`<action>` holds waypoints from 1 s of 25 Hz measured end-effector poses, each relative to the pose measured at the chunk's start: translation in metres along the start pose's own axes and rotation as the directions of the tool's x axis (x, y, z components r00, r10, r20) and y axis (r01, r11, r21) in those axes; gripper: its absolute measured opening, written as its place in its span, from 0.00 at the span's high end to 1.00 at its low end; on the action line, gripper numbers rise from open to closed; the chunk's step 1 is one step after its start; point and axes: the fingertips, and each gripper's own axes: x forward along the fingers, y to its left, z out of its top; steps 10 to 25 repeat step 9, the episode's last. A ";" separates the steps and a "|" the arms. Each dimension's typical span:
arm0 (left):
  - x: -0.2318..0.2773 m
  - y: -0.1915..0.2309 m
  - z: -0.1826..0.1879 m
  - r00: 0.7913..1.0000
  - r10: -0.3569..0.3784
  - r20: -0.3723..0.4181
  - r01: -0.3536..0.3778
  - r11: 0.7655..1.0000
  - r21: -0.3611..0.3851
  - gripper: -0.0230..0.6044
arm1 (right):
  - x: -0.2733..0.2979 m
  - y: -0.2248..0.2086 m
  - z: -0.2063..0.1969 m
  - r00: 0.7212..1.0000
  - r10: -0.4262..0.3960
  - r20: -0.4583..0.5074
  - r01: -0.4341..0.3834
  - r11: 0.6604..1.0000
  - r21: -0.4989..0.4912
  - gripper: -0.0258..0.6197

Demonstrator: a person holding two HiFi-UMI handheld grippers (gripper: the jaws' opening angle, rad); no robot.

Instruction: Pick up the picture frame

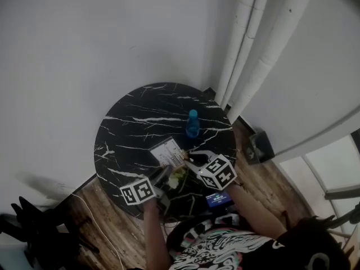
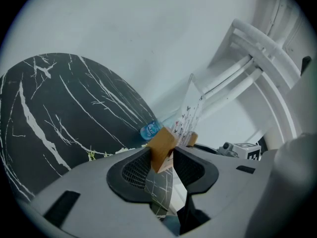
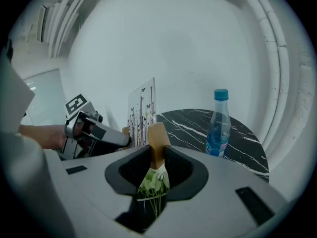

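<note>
In left gripper [image 2: 163, 161]: picture frame [image 2: 189, 114]

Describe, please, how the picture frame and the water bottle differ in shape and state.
The picture frame is a flat, pale pane printed with butterflies; the water bottle is round, blue and capped. The picture frame is clamped by its wooden blocks in the left claw and the right claw; the water bottle stands free on the table, untouched. Both look upright in the right gripper view.
</note>
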 end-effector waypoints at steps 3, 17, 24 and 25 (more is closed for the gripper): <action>0.001 -0.001 -0.001 1.000 -0.005 -0.003 0.005 1.000 0.002 0.73 | -0.001 -0.001 -0.001 1.000 -0.002 0.000 0.002 1.000 0.005 0.82; 0.002 0.000 -0.002 1.000 -0.009 -0.003 0.009 1.000 0.000 0.73 | -0.001 -0.002 -0.003 1.000 -0.008 0.001 0.008 1.000 0.008 0.82; 0.002 0.000 -0.002 1.000 -0.009 -0.003 0.009 1.000 0.000 0.73 | -0.001 -0.002 -0.003 1.000 -0.008 0.001 0.008 1.000 0.008 0.82; 0.002 0.000 -0.002 1.000 -0.009 -0.003 0.009 1.000 0.000 0.73 | -0.001 -0.002 -0.003 1.000 -0.008 0.001 0.008 1.000 0.008 0.82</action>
